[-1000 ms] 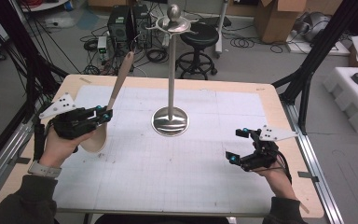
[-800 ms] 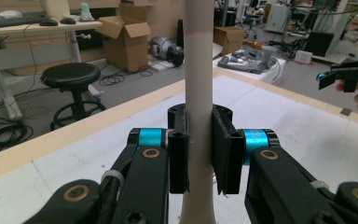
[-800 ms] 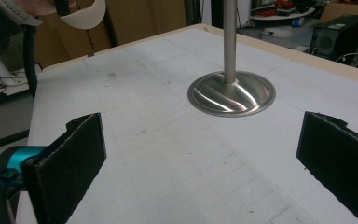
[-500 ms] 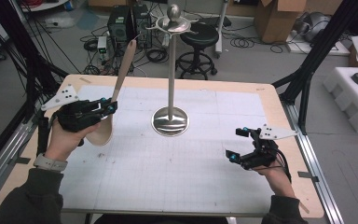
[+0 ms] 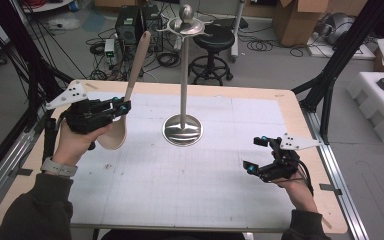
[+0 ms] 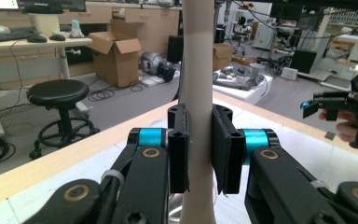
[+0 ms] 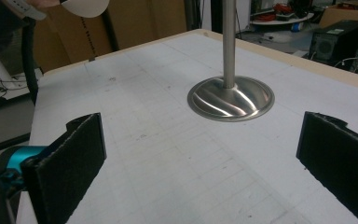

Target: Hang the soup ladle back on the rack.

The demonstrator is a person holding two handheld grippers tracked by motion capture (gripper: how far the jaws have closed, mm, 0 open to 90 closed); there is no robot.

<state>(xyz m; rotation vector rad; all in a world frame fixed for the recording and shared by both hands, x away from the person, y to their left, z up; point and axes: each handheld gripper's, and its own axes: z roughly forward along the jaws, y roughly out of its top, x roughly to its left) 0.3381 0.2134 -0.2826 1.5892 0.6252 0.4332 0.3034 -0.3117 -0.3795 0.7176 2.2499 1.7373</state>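
- One tall steel utensil stand anchors our table; left of it we lift the wooden spoon.
- We judge the spoon light, stiff and smooth.
- Left gripper clamps its handle; right gripper, right of the stand, gapes wide, empty.

Beyond the far edge of the counter lies a grey floor strewn with cables. A black stool stands there, with cardboard boxes farther right and desks along the back wall.
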